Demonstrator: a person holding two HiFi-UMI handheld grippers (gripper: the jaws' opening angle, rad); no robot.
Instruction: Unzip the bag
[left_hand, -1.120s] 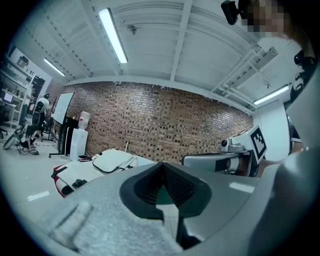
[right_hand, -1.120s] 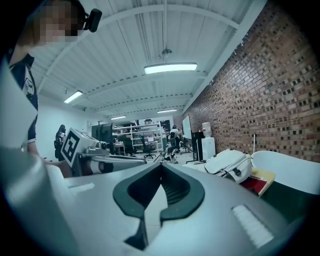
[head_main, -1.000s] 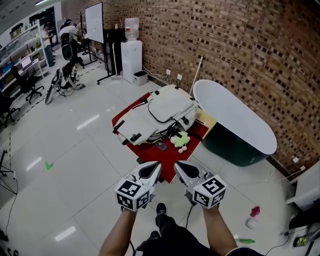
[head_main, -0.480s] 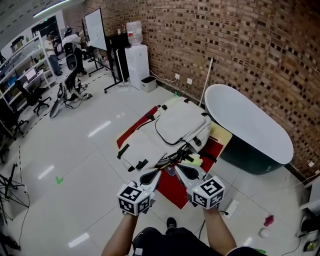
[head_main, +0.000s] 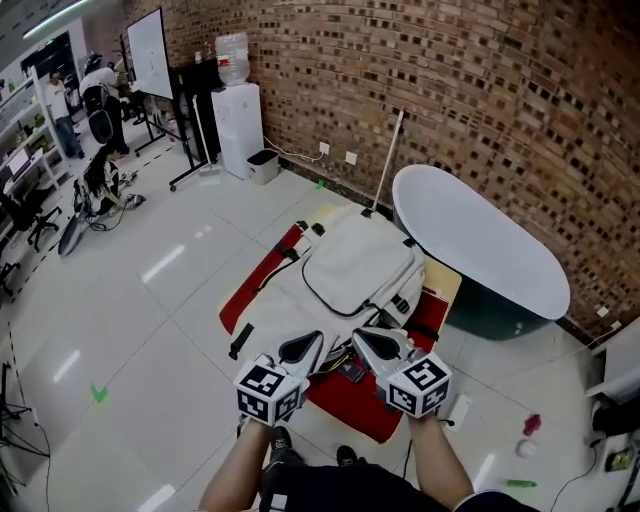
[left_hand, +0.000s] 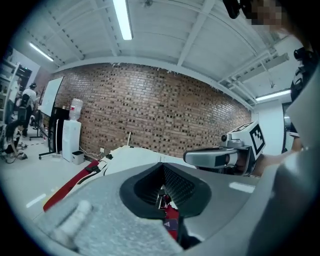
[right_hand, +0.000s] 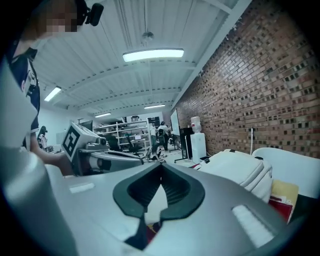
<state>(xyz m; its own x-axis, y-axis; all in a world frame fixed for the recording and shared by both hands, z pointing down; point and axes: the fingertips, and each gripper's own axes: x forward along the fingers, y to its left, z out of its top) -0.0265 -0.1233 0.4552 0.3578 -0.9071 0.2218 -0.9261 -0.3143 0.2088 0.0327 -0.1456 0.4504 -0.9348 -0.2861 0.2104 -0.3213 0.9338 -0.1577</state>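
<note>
A white backpack (head_main: 345, 275) with black zip lines and straps lies flat on a red mat (head_main: 258, 284) on the floor; it also shows as the white backpack (left_hand: 131, 156) in the left gripper view and the white backpack (right_hand: 239, 167) in the right gripper view. My left gripper (head_main: 308, 345) is held just short of the bag's near edge, jaws shut and empty. My right gripper (head_main: 362, 341) is beside it, also shut with nothing in it. Small items lie on the mat under the gripper tips, partly hidden.
A white bathtub (head_main: 480, 250) with a dark base stands right of the bag against the brick wall. A water dispenser (head_main: 236, 112), a whiteboard (head_main: 148, 52) and office chairs are at the back left. A power strip (head_main: 459, 409) and small litter lie on the tiles at right.
The view has closed in on the bag: it sits nearer and more centred below me, and the grippers' tips now reach its near edge. Both grippers stayed shut.
</note>
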